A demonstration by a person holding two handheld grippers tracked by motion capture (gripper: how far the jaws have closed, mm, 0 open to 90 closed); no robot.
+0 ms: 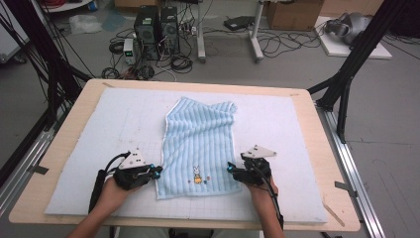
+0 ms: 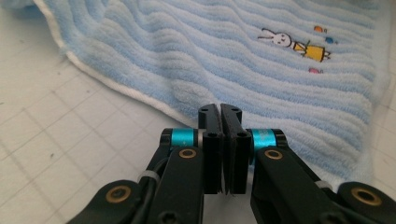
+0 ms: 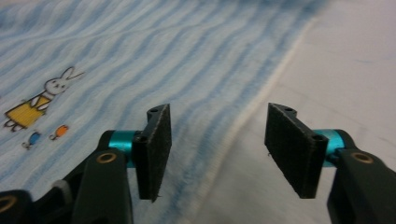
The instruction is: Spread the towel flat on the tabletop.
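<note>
Light wooden table (image 1: 64, 144), rounded at the corners, bare only along its rim. Directly on it, a white gridded foam mat (image 1: 119, 124) covering nearly the whole top, wood showing as a margin all round the mat. On the mat, a pale blue ribbed towel (image 1: 198, 139), lengthwise from near the mat's middle toward its near edge, far end rumpled and partly folded, white piping along its left edge. Small embroidered rabbit in a yellow dress (image 1: 197, 174) near the towel's near end, with a few coloured dots beside it. Mat bare to the towel's left and right. Faint grid lines of the mat clear in the left gripper view, just beside the towel's piped edge (image 2: 116, 86).
</note>
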